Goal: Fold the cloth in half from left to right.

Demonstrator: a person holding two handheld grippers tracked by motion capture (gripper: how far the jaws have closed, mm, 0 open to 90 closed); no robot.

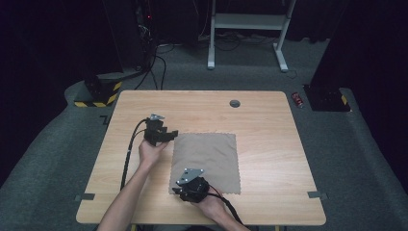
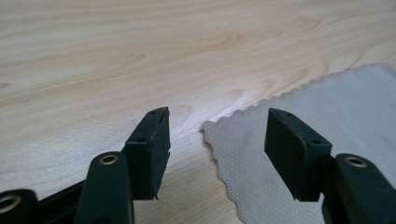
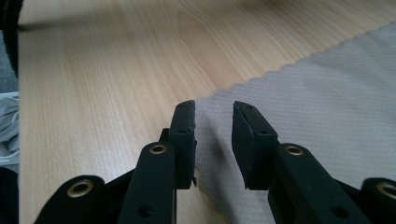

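**Two claws reach for the corners of a soft cloth**

A grey-brown cloth (image 1: pixel 206 161) lies flat on the wooden table (image 1: pixel 260 120). It sits near the middle of the tabletop, a bit closer to the person's edge. Its edges are cut in little zigzags.

The left claw (image 1: pixel 169 135) is at the far left corner of the cloth. In the left gripper view, its jaws are apart, and the cloth corner (image 2: pixel 208 128) lies on the table between them. The pads do not press on it yet.

The right claw (image 1: pixel 179 191) is at the near left corner of the cloth. In the right gripper view, its jaws are closer together but there is a gap between them. The cloth edge (image 3: pixel 205 105) lies in that gap. Nothing is pinched yet.

The cloth looks thin, light and floppy. It will not break. It will bend and sag when lifted, and it could slide on the smooth wood. The best place to take hold looks like the two left corners, right where the claws are. Each claw may need to go low, so that one pad can slip under the edge.

There is lots of room. The tabletop is bare on every side of the cloth, with a wide strip to the right and at the far edge. A small round hole (image 1: pixel 235 103) sits near the far edge, well apart from the cloth.
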